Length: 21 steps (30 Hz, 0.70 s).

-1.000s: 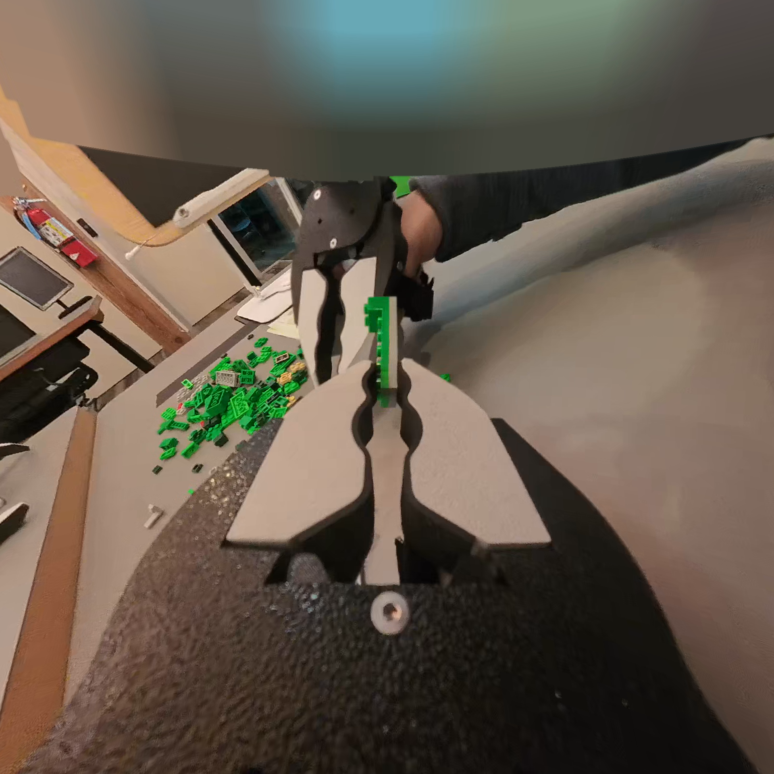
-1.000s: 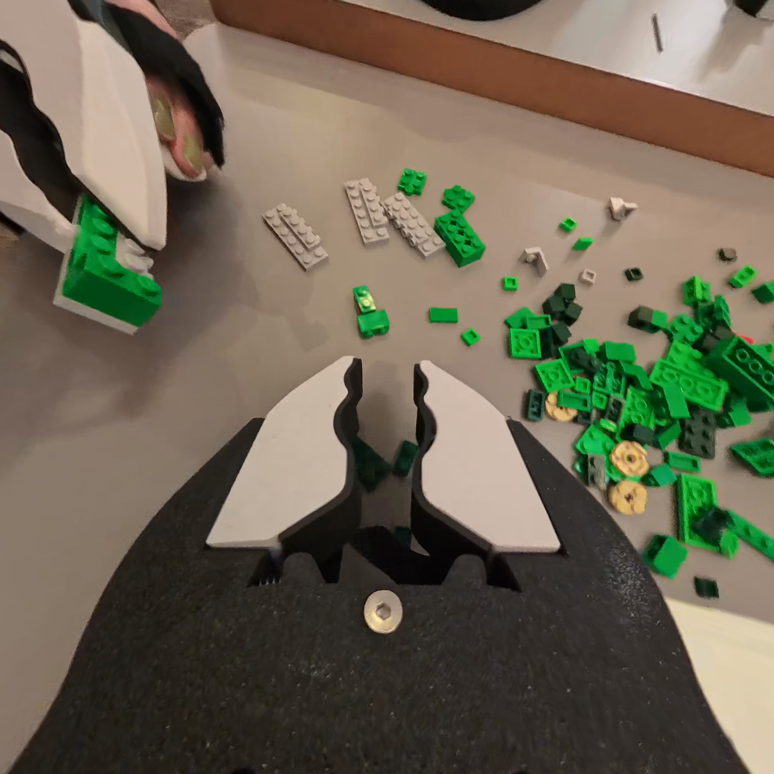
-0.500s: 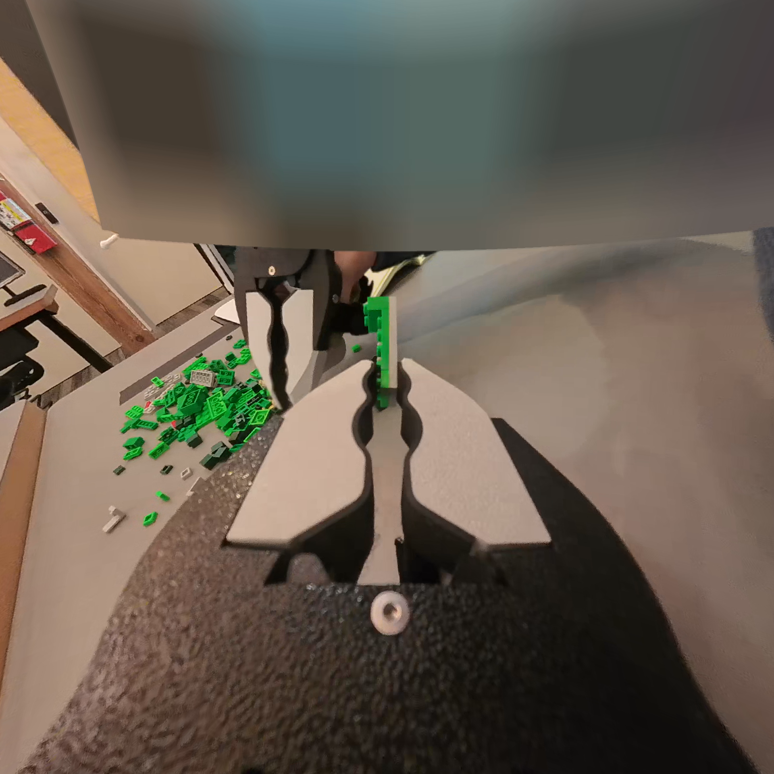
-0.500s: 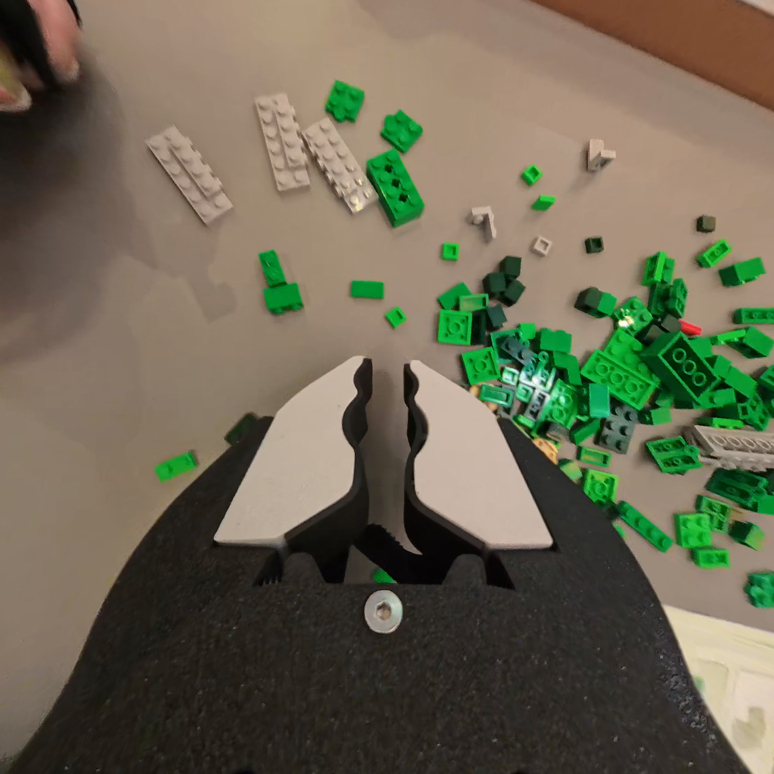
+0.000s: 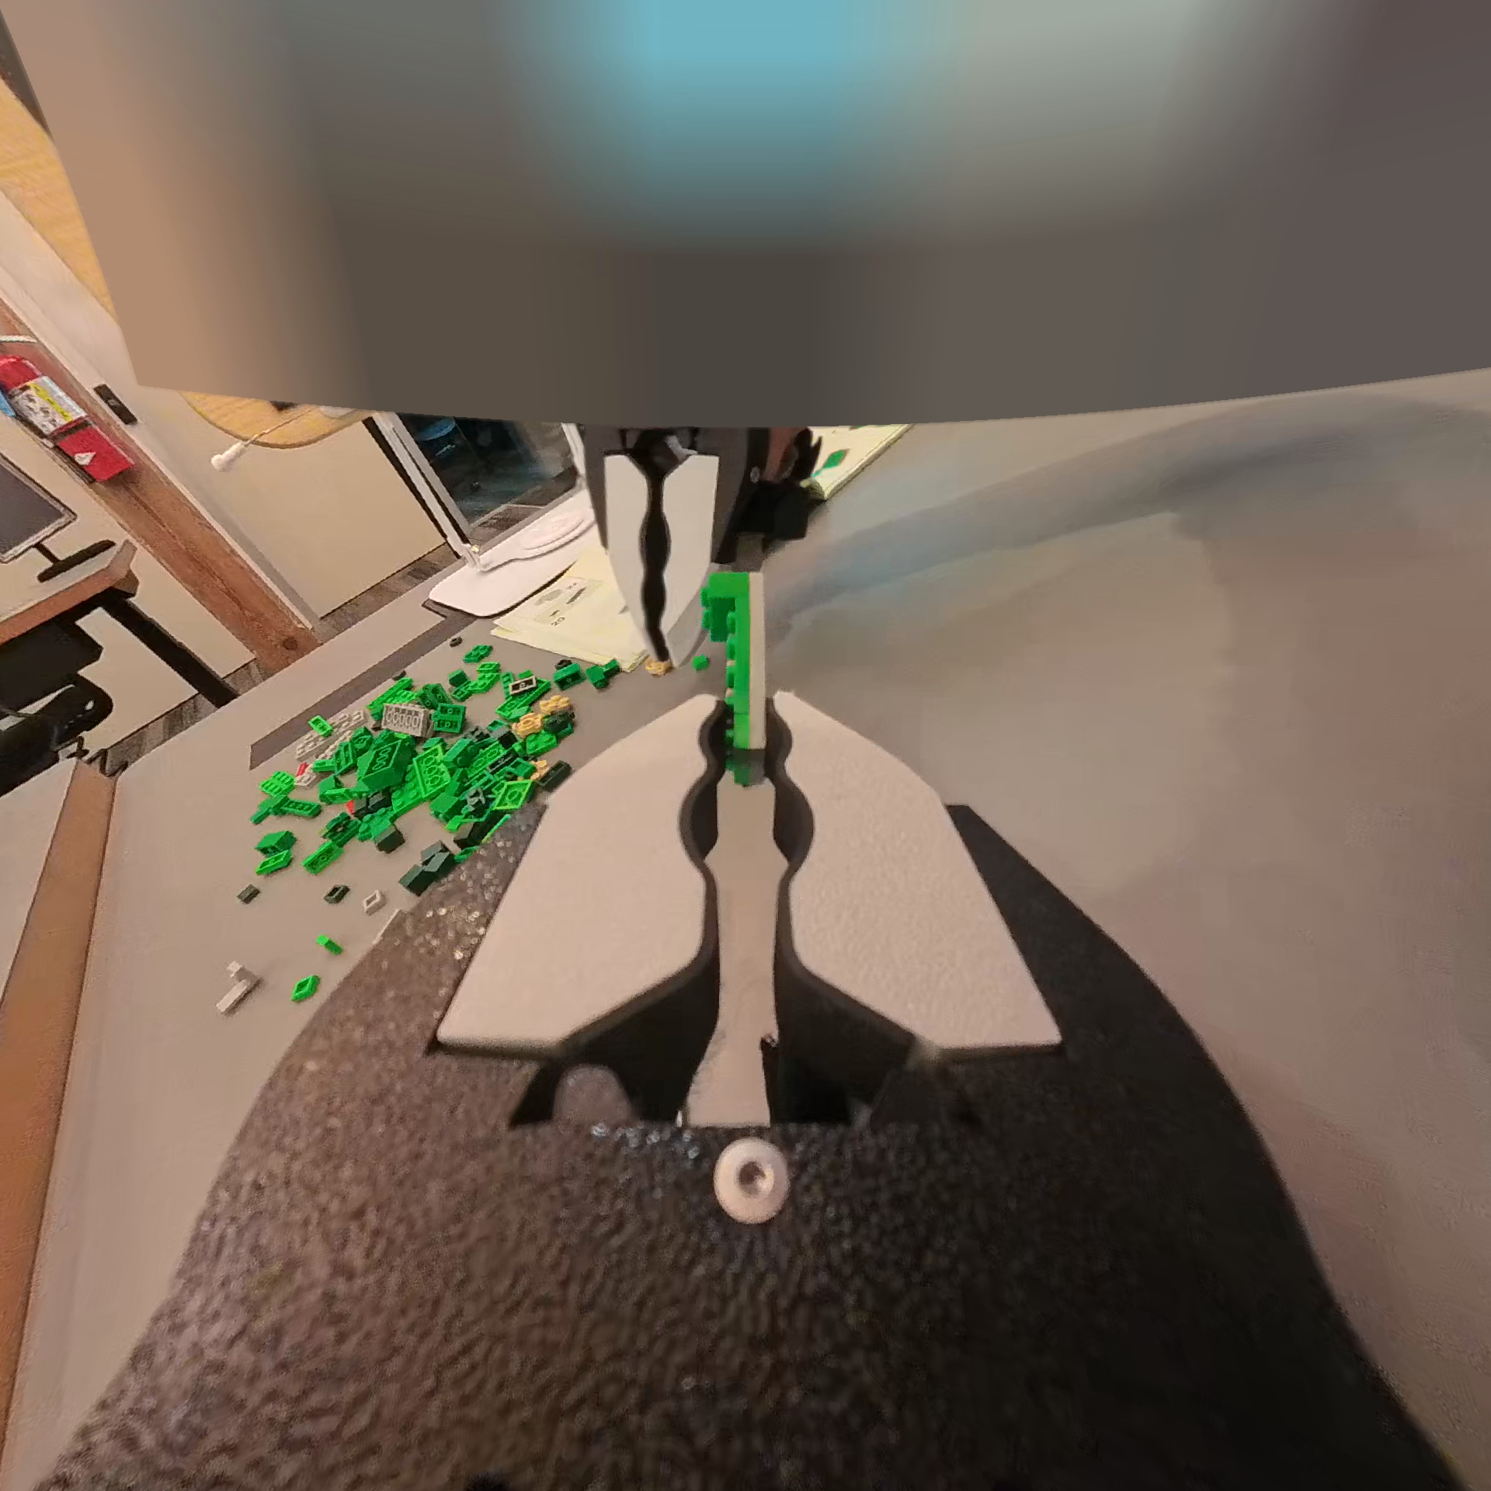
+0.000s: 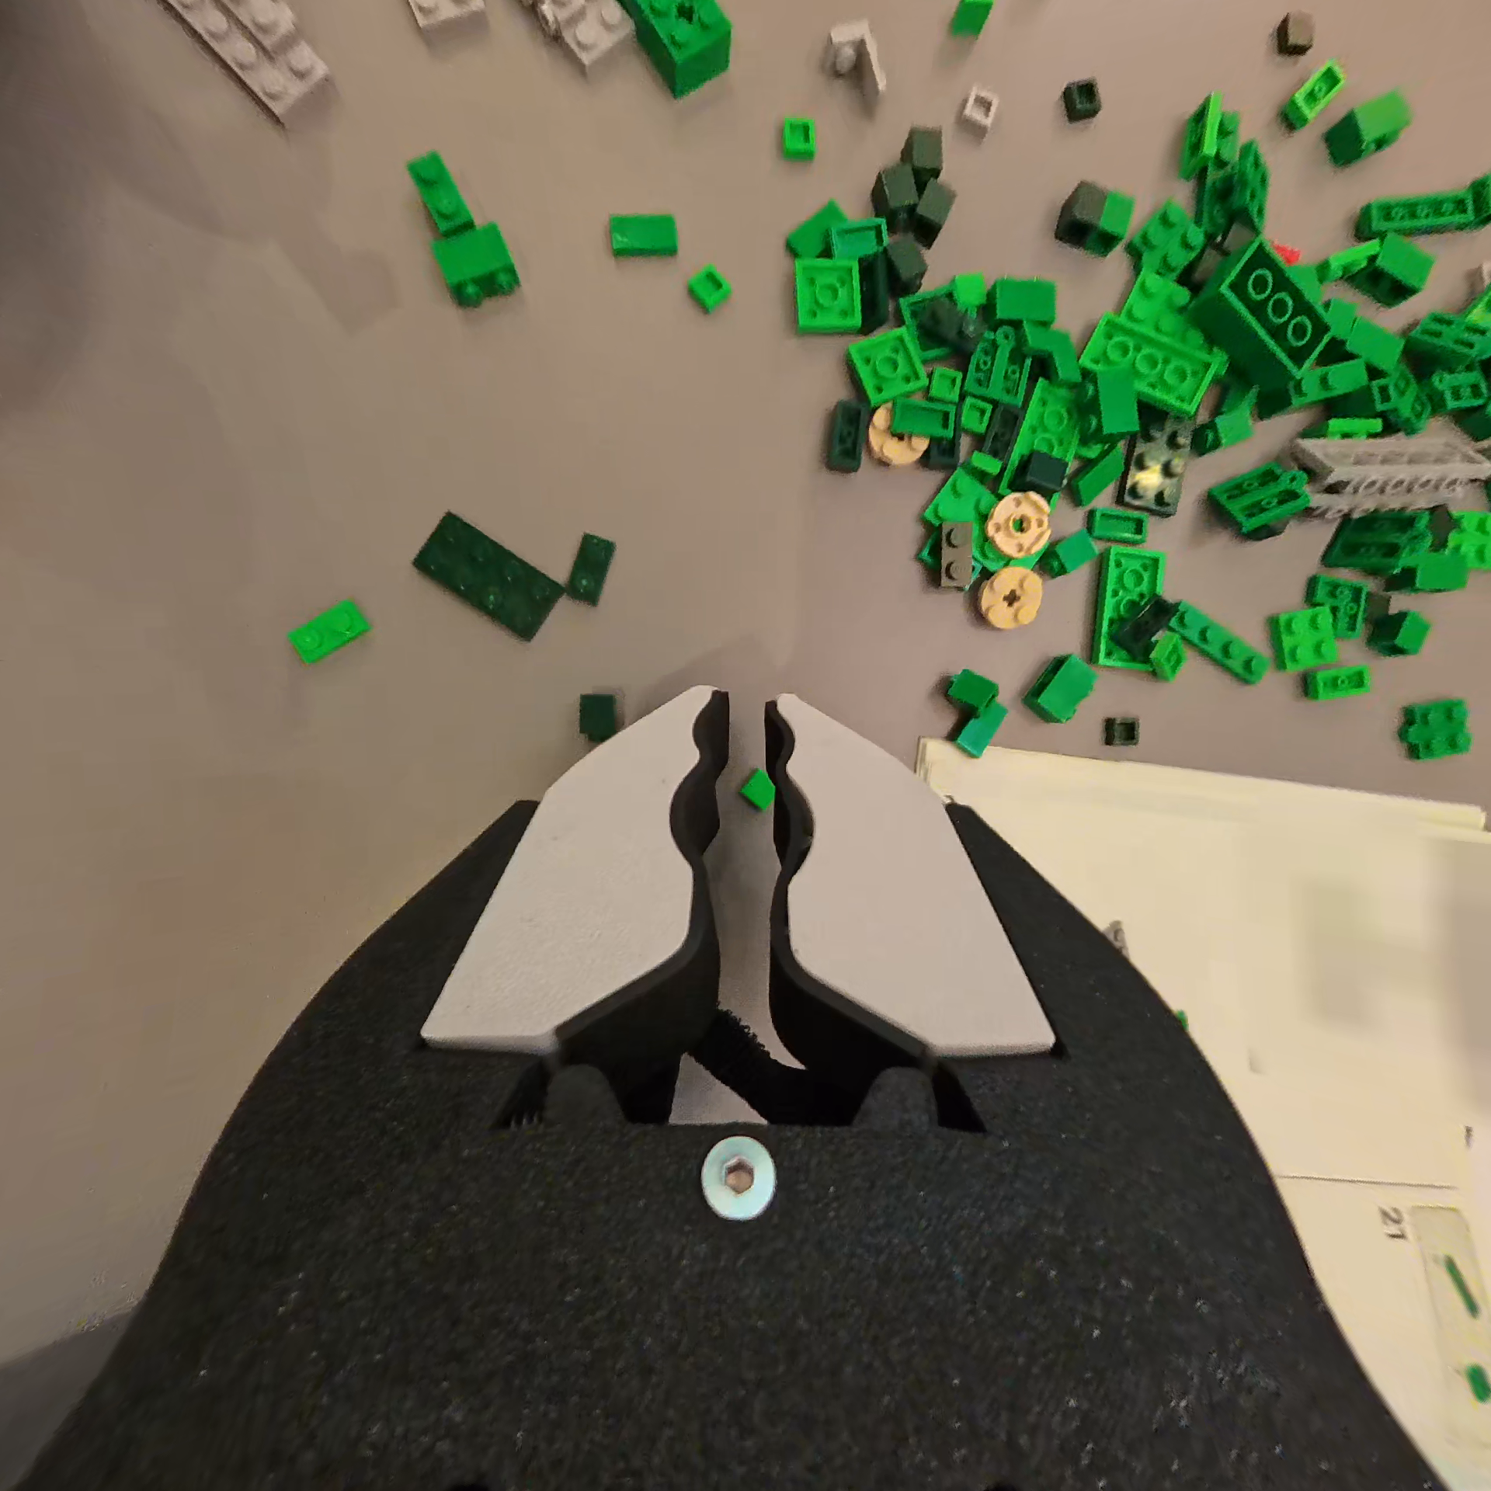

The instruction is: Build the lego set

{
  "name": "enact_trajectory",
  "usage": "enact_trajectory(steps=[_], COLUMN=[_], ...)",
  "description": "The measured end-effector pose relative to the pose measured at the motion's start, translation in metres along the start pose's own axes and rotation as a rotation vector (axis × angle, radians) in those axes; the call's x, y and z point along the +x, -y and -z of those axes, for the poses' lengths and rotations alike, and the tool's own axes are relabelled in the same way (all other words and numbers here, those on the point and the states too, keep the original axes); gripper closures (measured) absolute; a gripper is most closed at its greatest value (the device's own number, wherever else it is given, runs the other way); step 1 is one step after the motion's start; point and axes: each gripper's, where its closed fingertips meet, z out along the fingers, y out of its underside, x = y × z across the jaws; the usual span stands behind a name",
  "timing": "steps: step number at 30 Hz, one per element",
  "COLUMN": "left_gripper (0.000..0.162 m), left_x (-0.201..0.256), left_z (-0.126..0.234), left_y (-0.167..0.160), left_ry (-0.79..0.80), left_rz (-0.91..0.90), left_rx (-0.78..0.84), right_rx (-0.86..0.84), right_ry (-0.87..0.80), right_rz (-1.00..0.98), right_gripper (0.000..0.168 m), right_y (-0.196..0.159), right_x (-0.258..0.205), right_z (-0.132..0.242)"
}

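Observation:
In the left wrist view my left gripper is shut on a small build, a grey plate with bright green bricks on it, held on edge above the grey table. My right gripper hangs tips-down just behind it, close to the table. In the right wrist view the right gripper is almost shut with a thin slit and holds nothing. A tiny green piece lies on the table under the slit. A dark green plate and a bright green plate lie ahead to the left.
A heap of loose green bricks with tan round pieces lies to the right, also in the left wrist view. Grey plates lie far ahead. The instruction booklet is at the right. The table's brown edge runs at left. Across from one pair of fingers to the other is roughly 15 centimeters.
My right gripper has moved away from the held build toward the booklet side of the heap, and its jaws have narrowed. My left gripper still holds the build.

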Motion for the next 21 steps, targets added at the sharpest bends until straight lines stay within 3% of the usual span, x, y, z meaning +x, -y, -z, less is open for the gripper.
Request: enact_trajectory(steps=[5,9,12,21], left_gripper=[0.154,0.154,0.154,0.154], left_x=[-0.001,-0.002,-0.002,-0.002], left_z=[0.000,0.000,-0.001,-0.001], left_y=[0.000,-0.001,-0.002,-0.003], left_ry=[0.011,0.017,0.013,0.016], left_rz=[-0.007,-0.006,-0.007,-0.008], left_rx=[-0.003,-0.006,-0.011,-0.017], right_rx=[0.031,0.140,0.171,-0.035], right_ry=[0.003,-0.075,-0.043,0.098], right_rz=[-0.016,0.010,0.015,0.099], right_gripper=[0.161,0.167,0.167,0.157], right_y=[0.001,0.032,0.058,0.085], right_x=[0.008,0.030,0.037,0.041], right_z=[0.000,-0.002,-0.015,-0.062])
